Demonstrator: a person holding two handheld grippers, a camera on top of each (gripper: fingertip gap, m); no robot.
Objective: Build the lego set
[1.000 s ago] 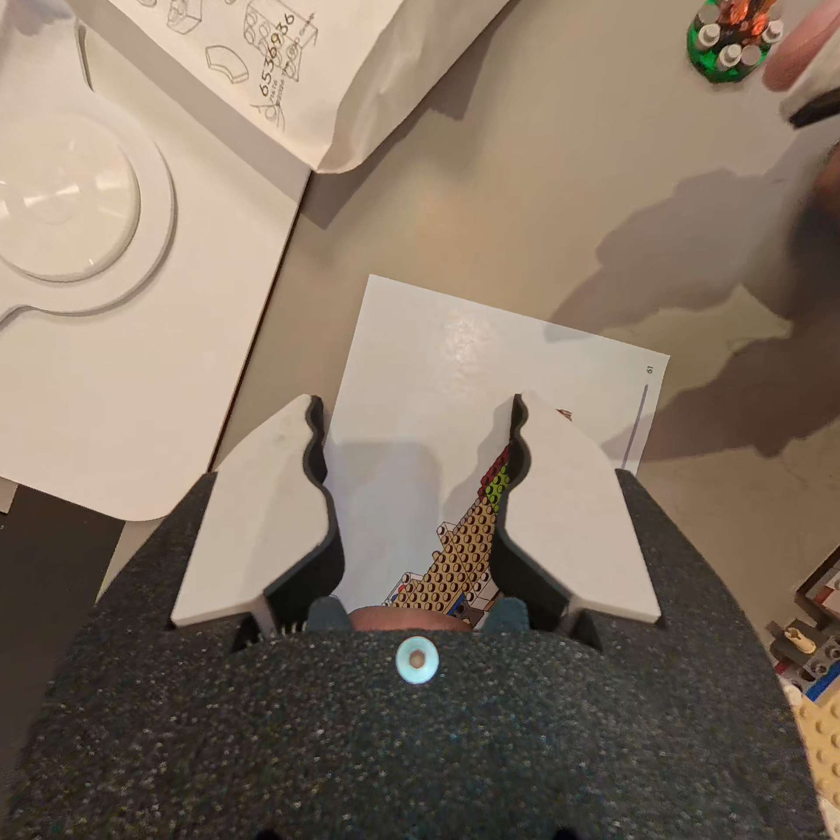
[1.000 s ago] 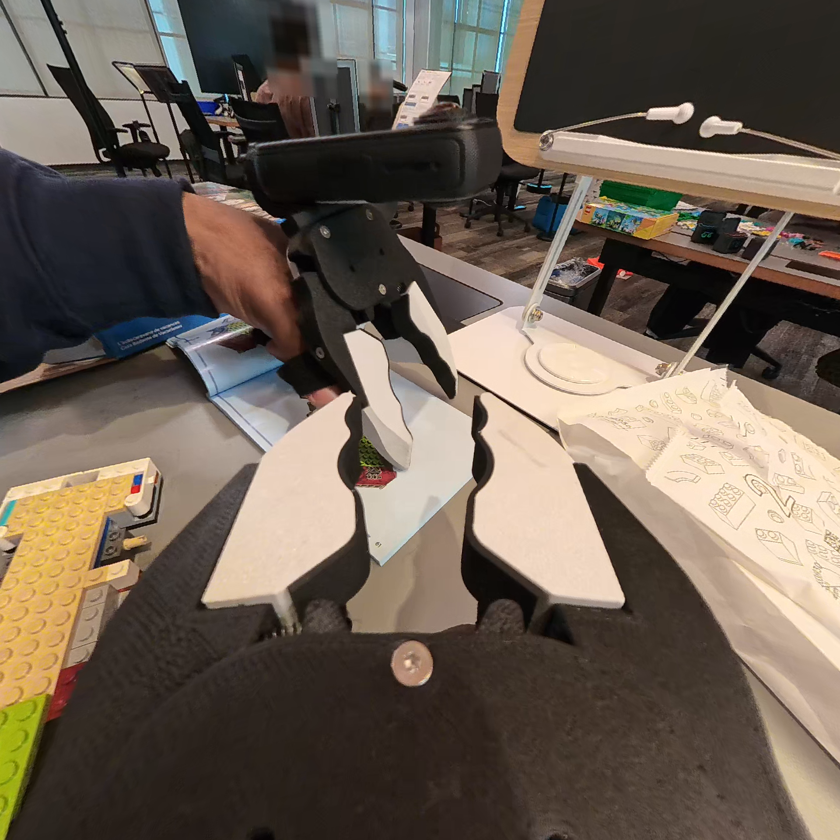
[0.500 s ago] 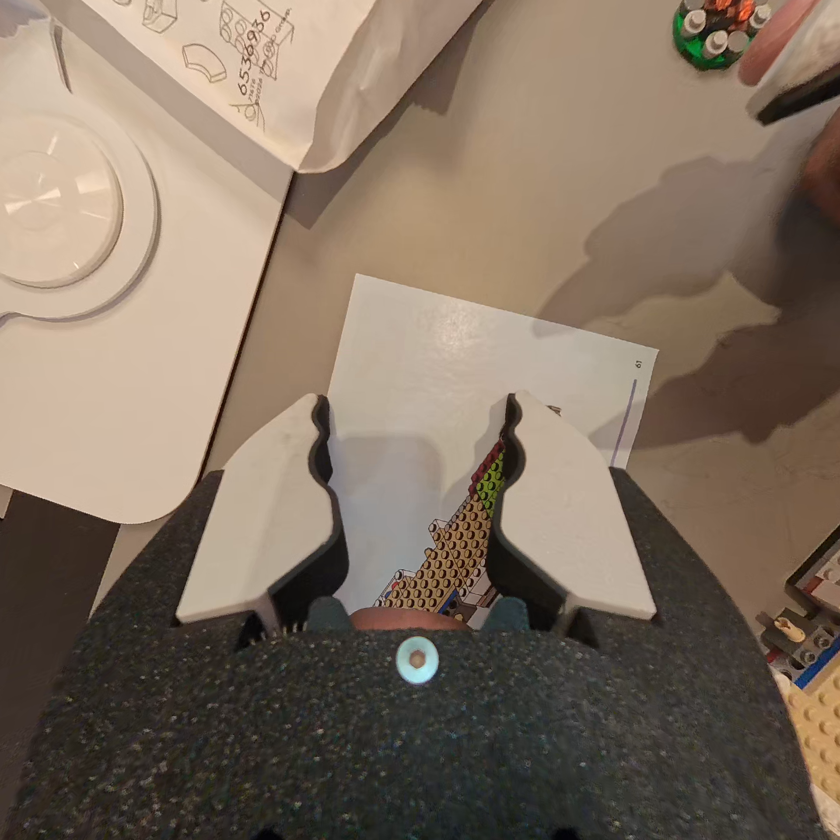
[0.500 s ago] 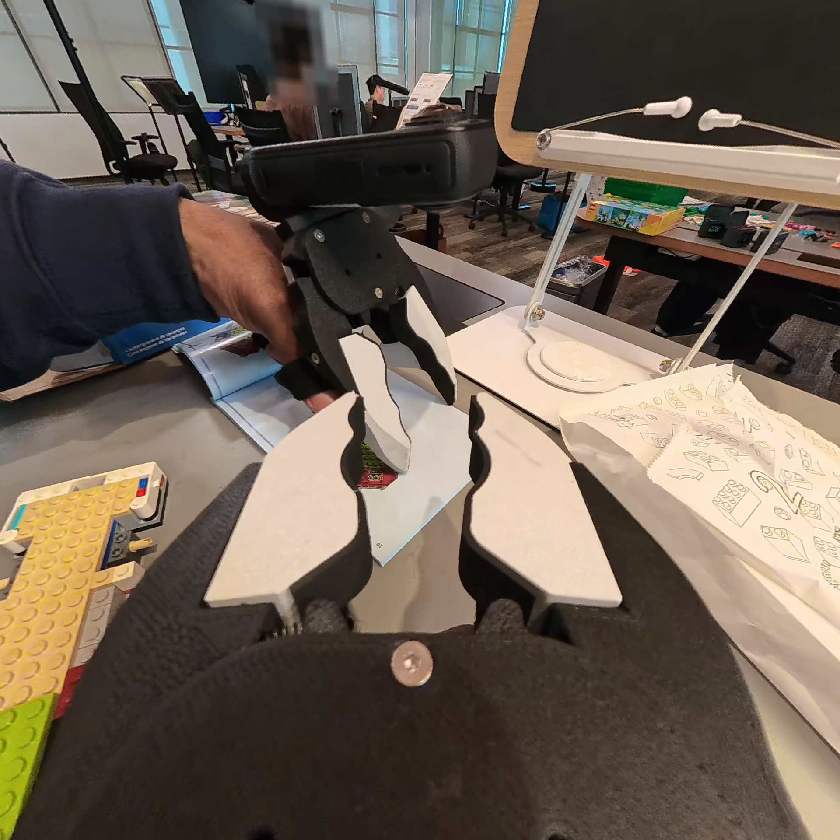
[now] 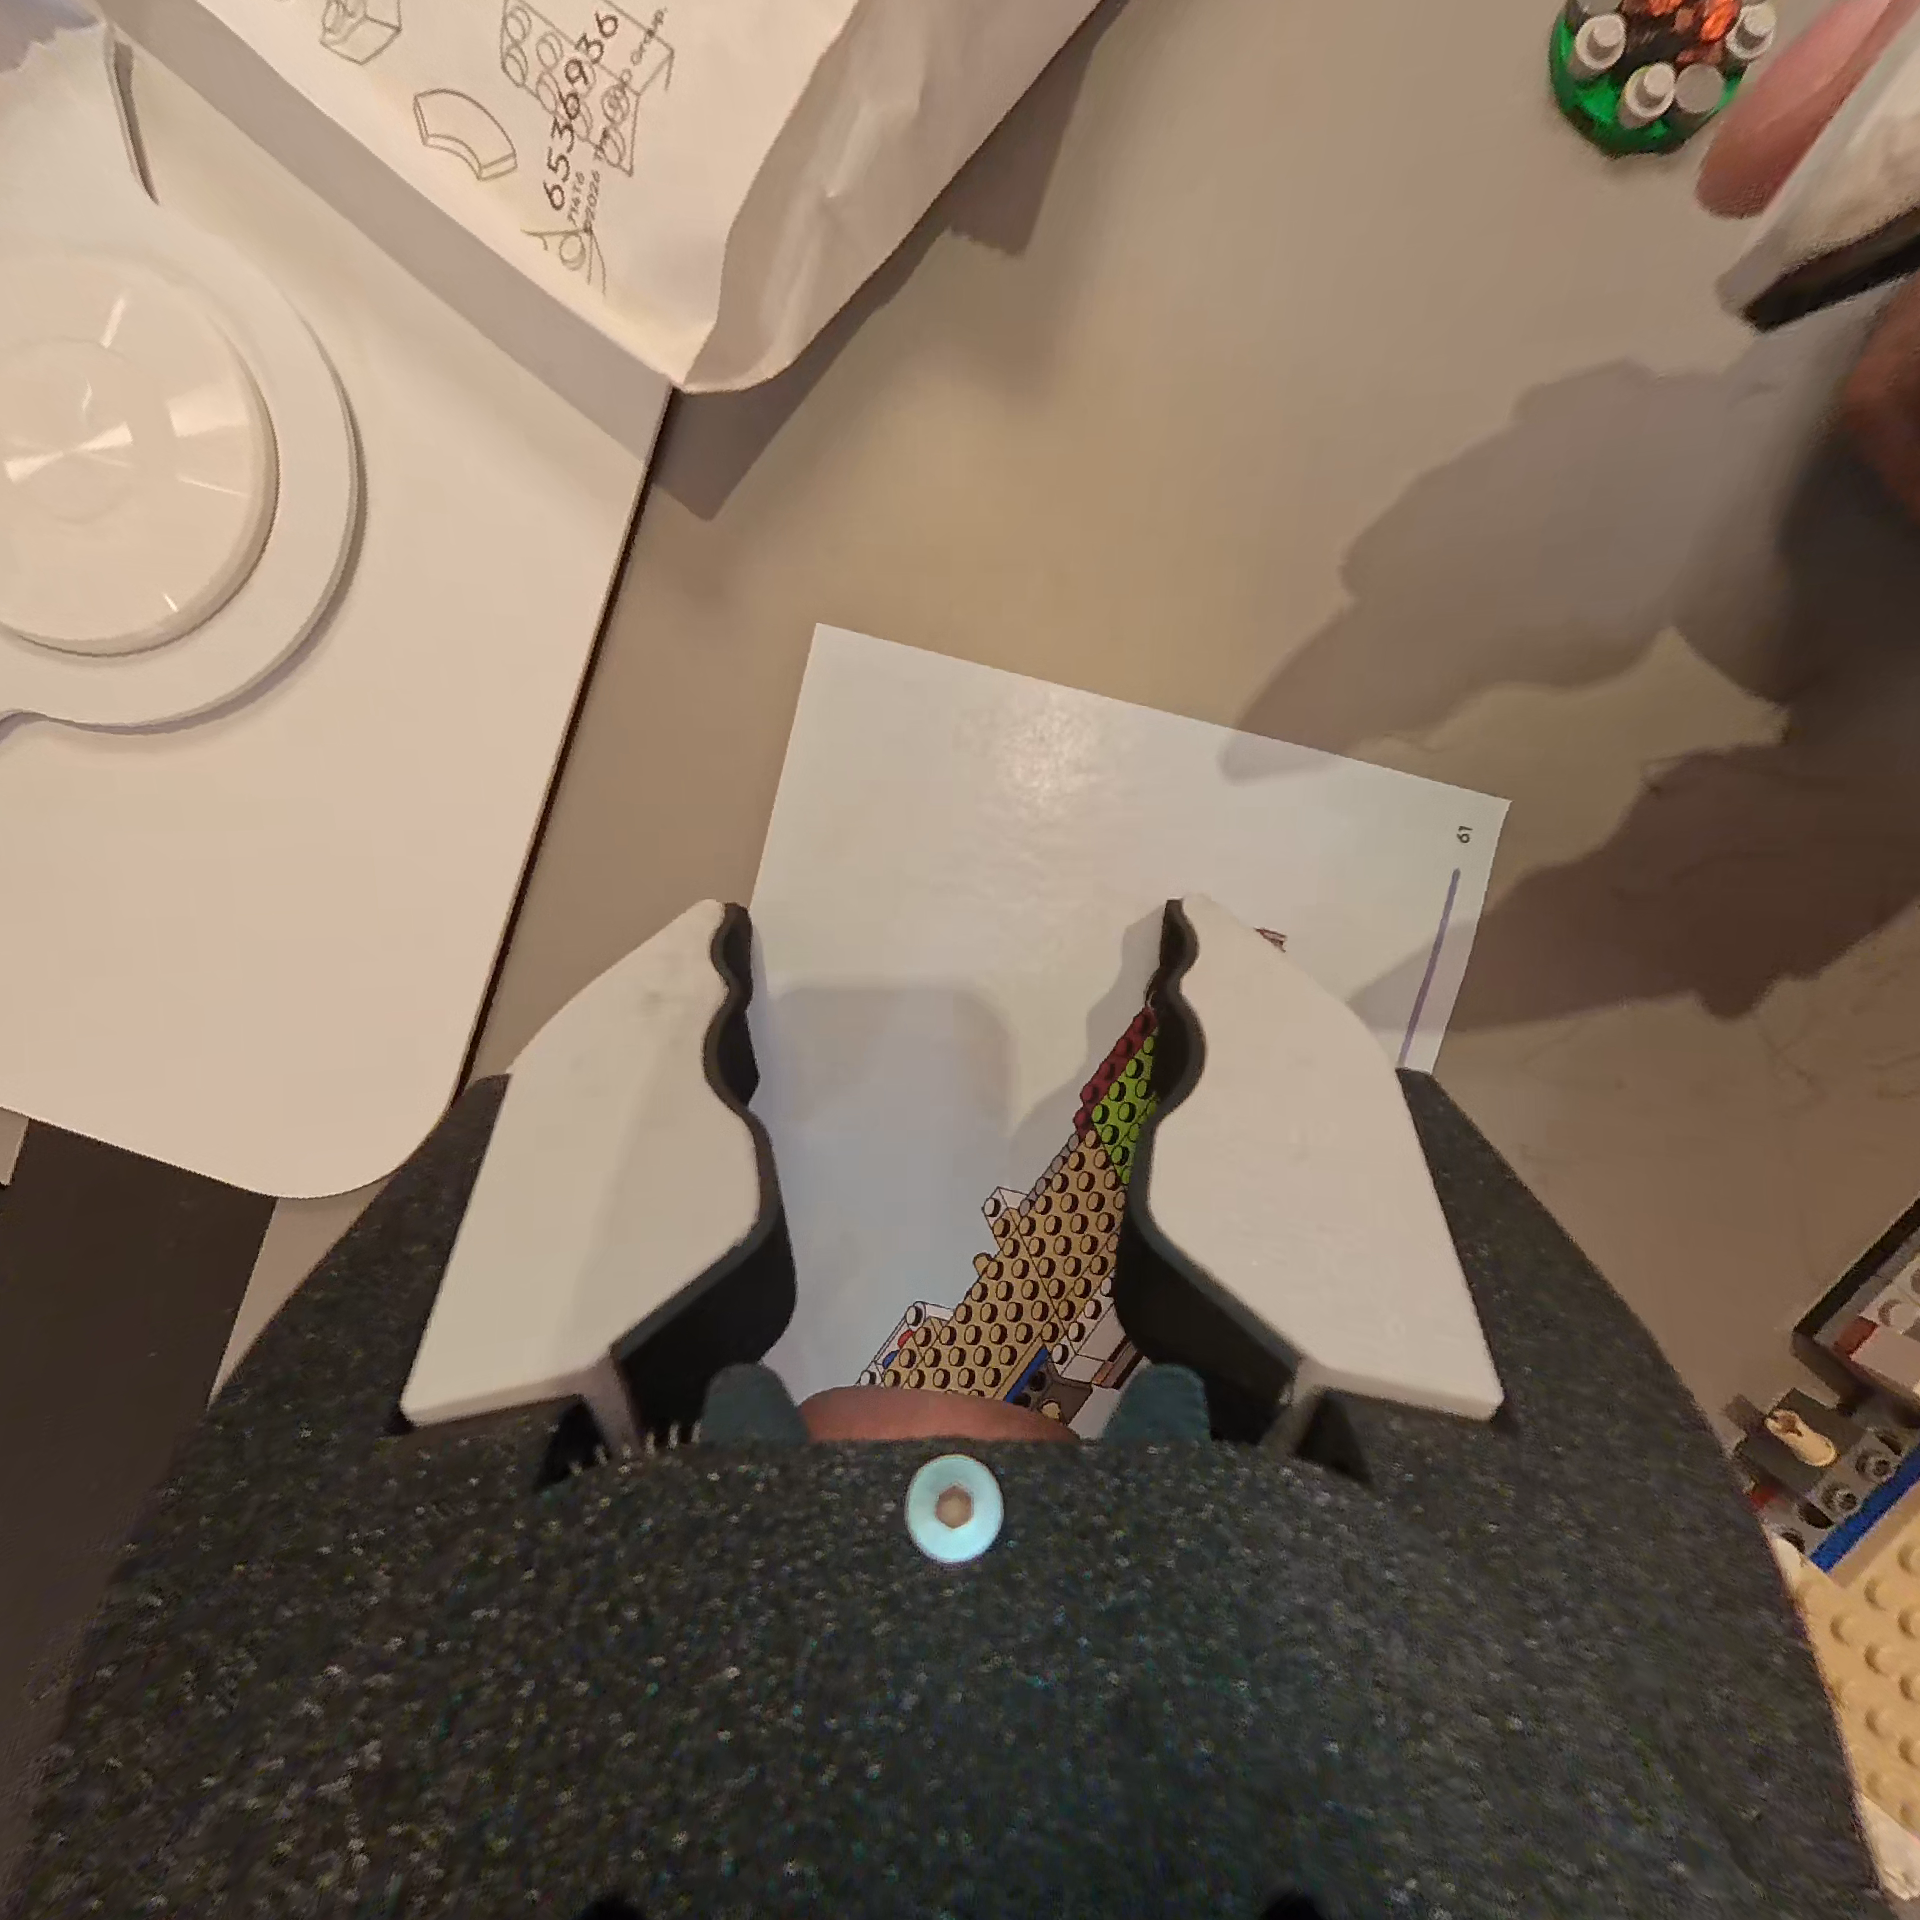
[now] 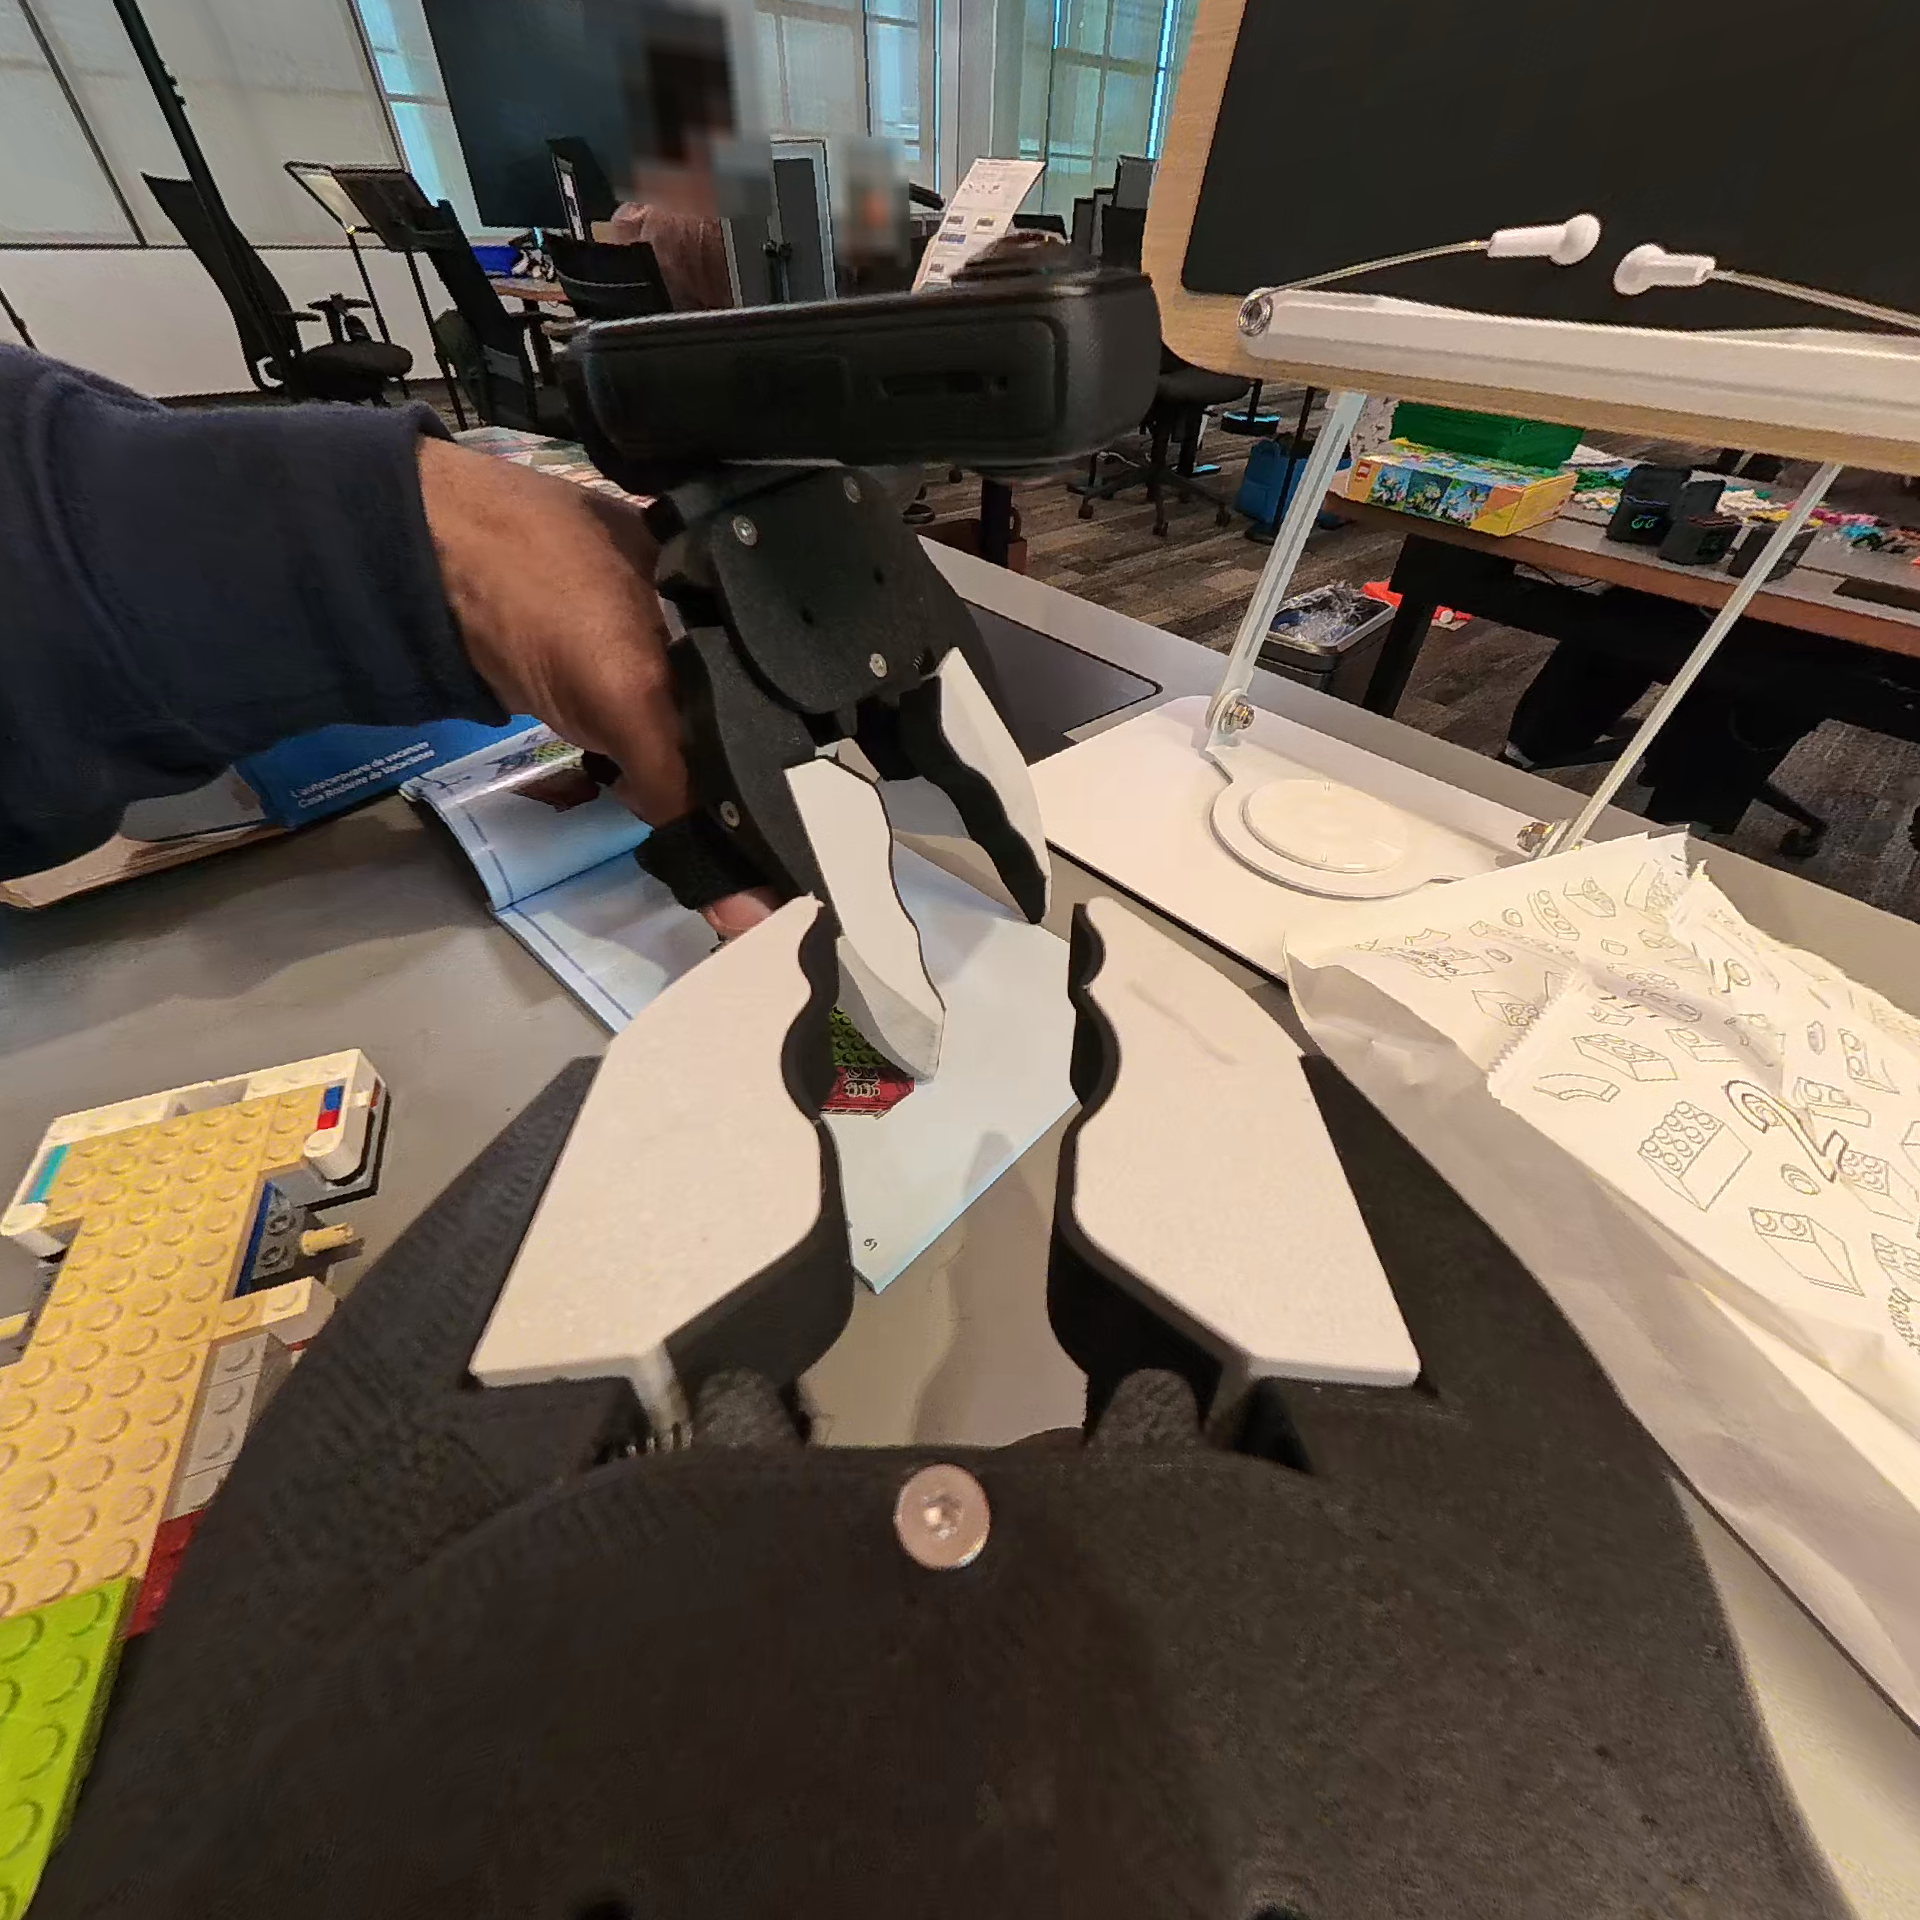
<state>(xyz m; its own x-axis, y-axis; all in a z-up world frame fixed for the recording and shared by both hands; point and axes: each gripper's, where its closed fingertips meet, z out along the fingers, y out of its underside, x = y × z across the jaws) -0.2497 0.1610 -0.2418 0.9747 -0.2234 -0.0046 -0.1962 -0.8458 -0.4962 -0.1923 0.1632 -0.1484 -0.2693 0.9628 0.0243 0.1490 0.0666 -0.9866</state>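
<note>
My left gripper [image 5: 951, 914] is open and empty, pointing down over the white page of an open instruction booklet [image 5: 1039, 790] on the grey table. In the right wrist view a hand holds the left gripper [image 6: 977, 982] just above that booklet [image 6: 966, 1153], with its nearer fingertip [image 6: 904, 1039] close to a printed brick picture. My right gripper [image 6: 951, 920] is open and empty, low over the table and facing the left gripper. A blurred part of the right gripper [image 5: 1839, 229] shows at the top right of the left wrist view.
A tan, white and green brick build [image 6: 125, 1247] lies at the left, also seen in the left wrist view [image 5: 1870, 1662]. A printed white paper bag [image 6: 1662, 1091] lies at the right. A white stand base [image 6: 1320, 831] sits behind. A small round green brick piece [image 5: 1642, 83] lies on the table. Tip to tip, the grippers are about 11 cm apart.
The left gripper has drifted slightly over the booklet page. The right gripper's fingers have come a little closer together. Both grippers stay open and empty.
</note>
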